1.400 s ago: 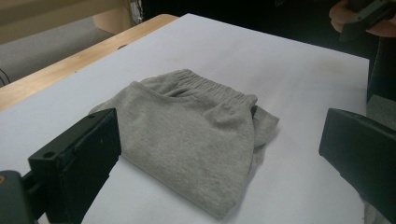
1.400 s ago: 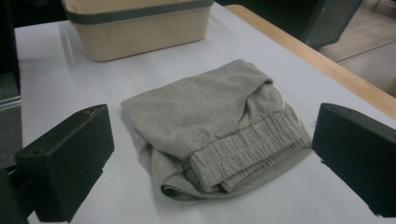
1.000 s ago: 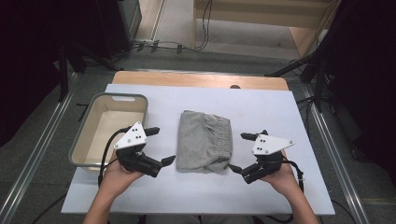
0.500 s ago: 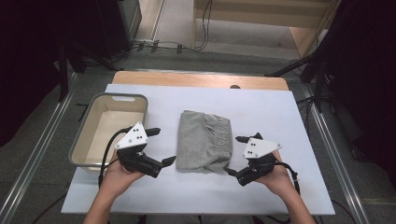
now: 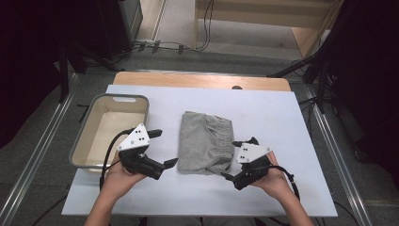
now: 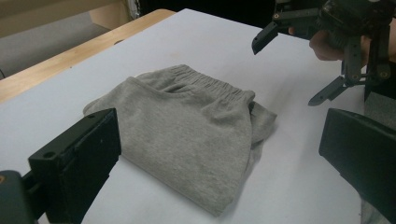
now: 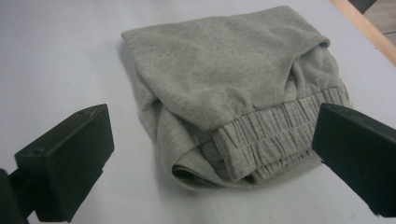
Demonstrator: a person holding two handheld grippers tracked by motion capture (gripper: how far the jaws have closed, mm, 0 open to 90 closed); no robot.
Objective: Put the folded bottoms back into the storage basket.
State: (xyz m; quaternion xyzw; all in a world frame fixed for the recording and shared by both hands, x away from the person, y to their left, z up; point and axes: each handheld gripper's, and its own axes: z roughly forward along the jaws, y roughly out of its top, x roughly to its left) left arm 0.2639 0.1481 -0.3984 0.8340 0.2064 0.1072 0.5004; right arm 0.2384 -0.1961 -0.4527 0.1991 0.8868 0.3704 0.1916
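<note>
The folded grey shorts [image 5: 206, 142] lie at the centre of the white table [image 5: 282, 117], elastic waistband [image 7: 275, 135] toward 3 o'clock and folded edge toward 9. The cloth is soft fleece, rumpled, with layers gaping at the near corner. The right gripper [image 5: 237, 160] sits at 4 o'clock, jaws wide and aimed at the waistband, probably to pinch that edge. The left gripper [image 5: 160, 148] waits at 8 o'clock, jaws equally wide, empty, facing the folded side. A beige bin [image 5: 80, 150] stands at 9 o'clock, likely the destination.
</note>
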